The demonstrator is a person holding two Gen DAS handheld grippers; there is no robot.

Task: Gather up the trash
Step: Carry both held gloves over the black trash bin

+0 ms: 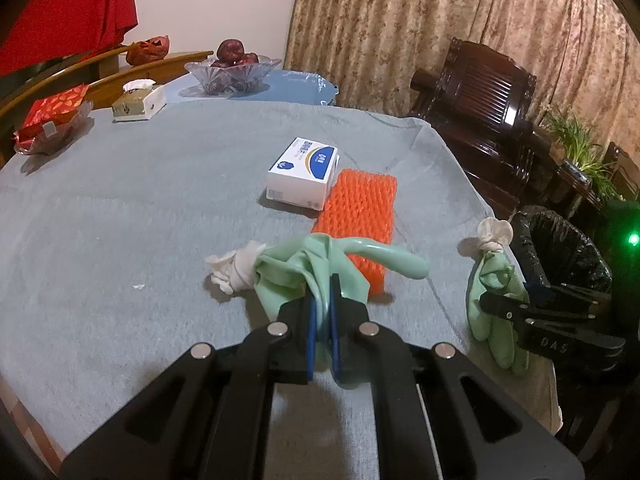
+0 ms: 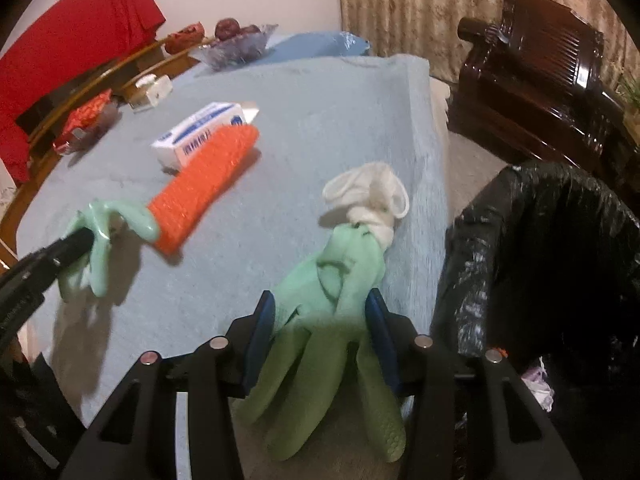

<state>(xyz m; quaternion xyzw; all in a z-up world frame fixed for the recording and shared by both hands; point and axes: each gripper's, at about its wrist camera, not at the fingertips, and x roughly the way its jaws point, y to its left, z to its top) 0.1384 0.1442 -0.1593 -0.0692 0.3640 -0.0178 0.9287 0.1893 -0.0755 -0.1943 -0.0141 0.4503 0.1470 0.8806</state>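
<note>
We hold one green glove (image 1: 304,268) clamped in the left gripper (image 1: 324,300); right gripper (image 2: 324,320) straddles the second glove (image 2: 340,280) at the table edge beside the bin (image 2: 560,240), contact unclear. Box (image 1: 304,174) and orange netting (image 1: 360,216) remain uncollected.

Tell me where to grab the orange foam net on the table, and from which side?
Take the orange foam net across its narrow width near the end by the white box, coming down from above. It lies flat and long, so only the short span suits the fingers. Its near end is under the green glove the left gripper holds.
</note>
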